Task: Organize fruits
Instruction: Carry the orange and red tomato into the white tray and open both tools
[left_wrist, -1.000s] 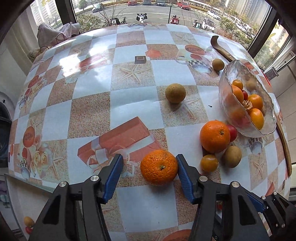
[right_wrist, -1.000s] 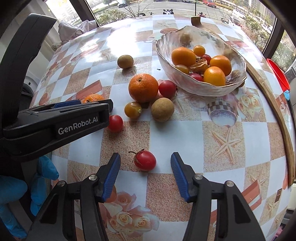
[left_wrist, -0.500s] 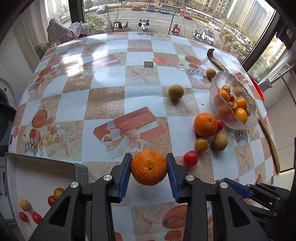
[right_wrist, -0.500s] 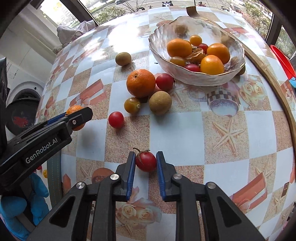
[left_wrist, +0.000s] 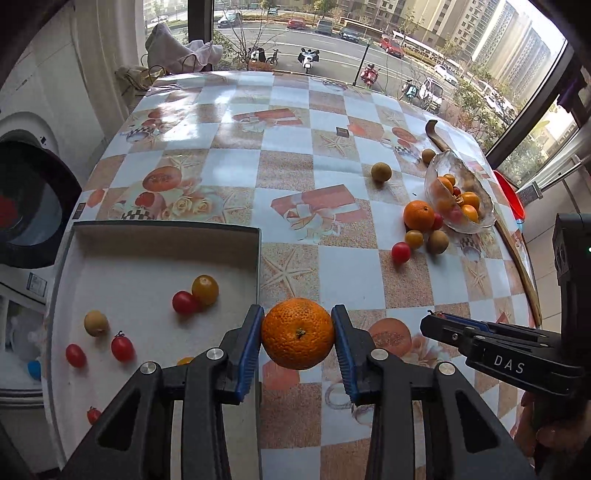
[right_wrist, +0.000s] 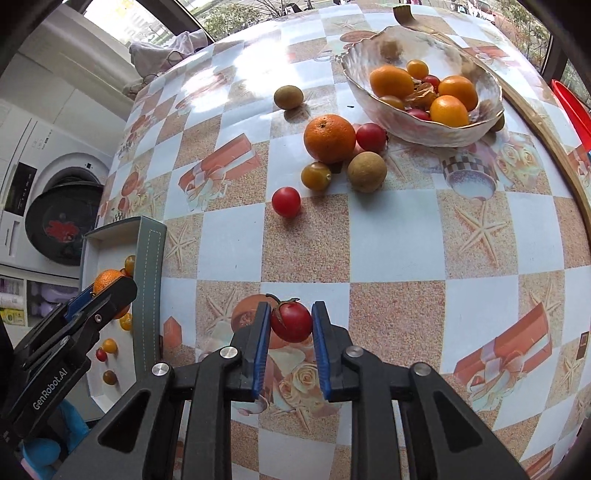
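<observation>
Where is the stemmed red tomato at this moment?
In the right wrist view the stemmed red tomato sits clamped in the right gripper, low and centre, near the tray's wall.

Two oranges (left_wrist: 297, 333) (left_wrist: 418, 215), one bowl (left_wrist: 476, 225), one tray (left_wrist: 147, 240)

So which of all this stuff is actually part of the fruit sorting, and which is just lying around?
Part of the job:
left gripper clamping an orange
right gripper clamping a cherry tomato
grey tray with small fruits
glass bowl of fruit
loose fruit beside the bowl

Just lying about:
washing machine
cloth bundle
</observation>
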